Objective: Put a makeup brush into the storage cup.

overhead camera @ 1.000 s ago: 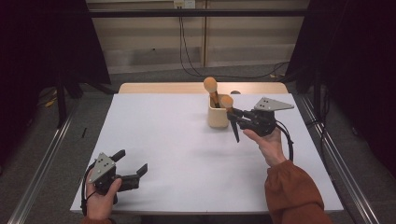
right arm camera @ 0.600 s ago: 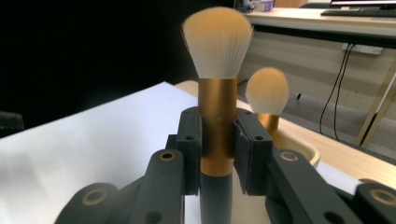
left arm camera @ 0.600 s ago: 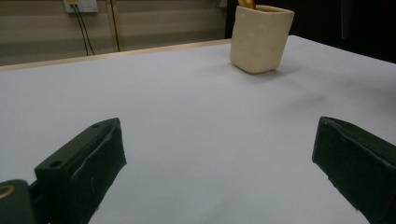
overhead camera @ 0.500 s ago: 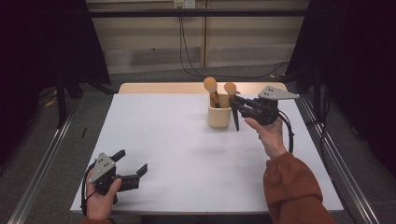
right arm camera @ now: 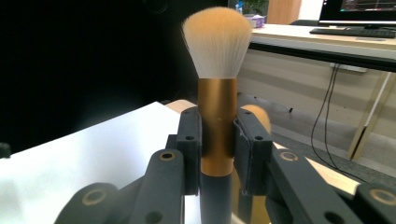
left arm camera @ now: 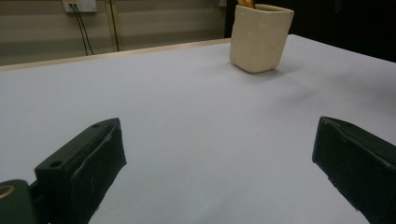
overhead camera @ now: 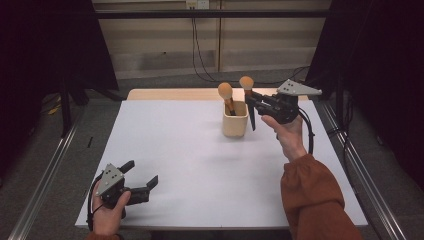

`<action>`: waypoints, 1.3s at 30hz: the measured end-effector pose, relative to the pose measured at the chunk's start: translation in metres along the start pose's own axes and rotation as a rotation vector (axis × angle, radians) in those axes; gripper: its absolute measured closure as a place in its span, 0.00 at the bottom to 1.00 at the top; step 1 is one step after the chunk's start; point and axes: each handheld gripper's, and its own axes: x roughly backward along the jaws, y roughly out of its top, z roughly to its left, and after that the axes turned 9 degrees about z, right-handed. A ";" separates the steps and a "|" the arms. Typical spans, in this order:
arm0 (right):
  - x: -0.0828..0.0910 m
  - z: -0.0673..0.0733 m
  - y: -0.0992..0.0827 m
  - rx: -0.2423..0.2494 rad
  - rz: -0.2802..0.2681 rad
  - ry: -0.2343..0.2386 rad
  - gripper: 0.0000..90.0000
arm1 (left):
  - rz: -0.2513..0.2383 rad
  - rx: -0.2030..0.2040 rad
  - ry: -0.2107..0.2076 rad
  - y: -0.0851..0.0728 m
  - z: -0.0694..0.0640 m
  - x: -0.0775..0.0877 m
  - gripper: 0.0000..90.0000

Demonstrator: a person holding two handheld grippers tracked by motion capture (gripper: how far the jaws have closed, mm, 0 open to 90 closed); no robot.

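Beside cup, brush, clear

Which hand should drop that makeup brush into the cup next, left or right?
Right, probably. The right gripper is shut on the brush, upright just beside the cup. The left gripper sits open at the near edge of the table, far from the cup.

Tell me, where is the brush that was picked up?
In the high view the brush stands upright in the right gripper, just right of the cream cup at the table's far side.
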 end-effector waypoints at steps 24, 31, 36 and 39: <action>-0.017 -0.022 0.028 -0.038 -0.051 -0.055 0.83 | 0.003 -0.003 0.002 0.000 0.001 0.001 0.03; -0.026 -0.026 0.036 -0.030 -0.061 -0.077 0.83 | 0.000 -0.003 0.000 0.000 0.001 0.001 0.03; -0.035 -0.031 0.031 -0.043 -0.054 -0.087 0.83 | 0.002 0.002 -0.004 0.000 0.001 0.001 0.03; -0.041 -0.033 0.028 -0.040 -0.051 -0.094 0.83 | 0.000 -0.003 -0.002 0.000 0.002 0.002 0.03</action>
